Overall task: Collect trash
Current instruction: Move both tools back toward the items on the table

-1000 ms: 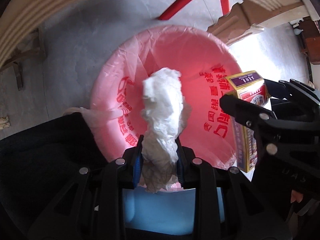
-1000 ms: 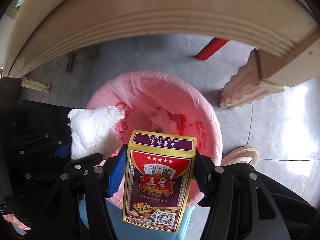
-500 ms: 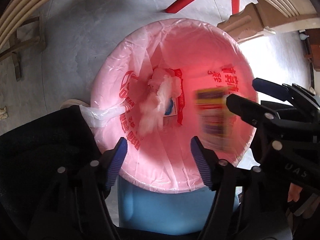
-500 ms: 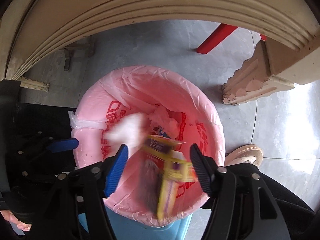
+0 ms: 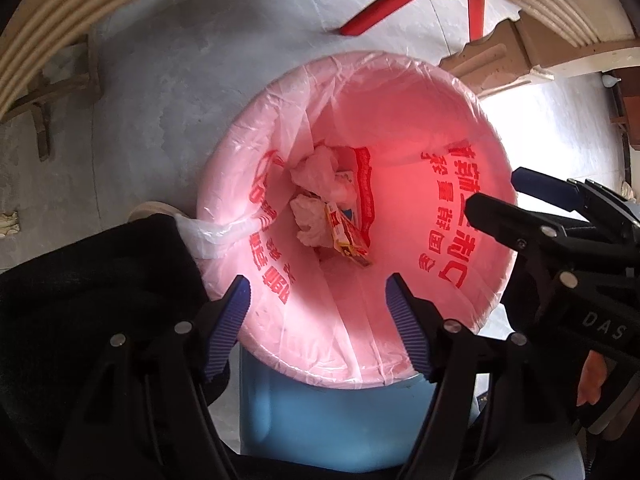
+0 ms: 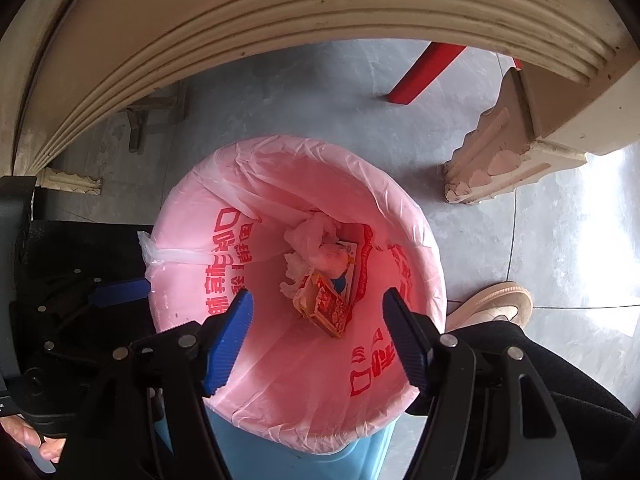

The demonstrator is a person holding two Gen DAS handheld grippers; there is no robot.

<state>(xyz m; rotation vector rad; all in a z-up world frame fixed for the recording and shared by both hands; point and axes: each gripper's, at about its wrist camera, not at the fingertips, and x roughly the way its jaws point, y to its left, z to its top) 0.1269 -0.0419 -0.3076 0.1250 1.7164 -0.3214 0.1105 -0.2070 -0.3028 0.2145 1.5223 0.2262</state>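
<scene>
Both the left gripper (image 5: 316, 320) and right gripper (image 6: 316, 336) are hovering with fingers spread and empty over the pink-lined bin (image 6: 192, 240), where the crumpled tissue (image 5: 308, 224) and playing-card box (image 6: 326, 306) are lying, so this drop looks finished.

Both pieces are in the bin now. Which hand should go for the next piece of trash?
Either; I see no clear edge. The left tool and right tool both hang open and empty over the pink-lined bin, where the tissue and card box lie. No other trash shows in view.
</scene>
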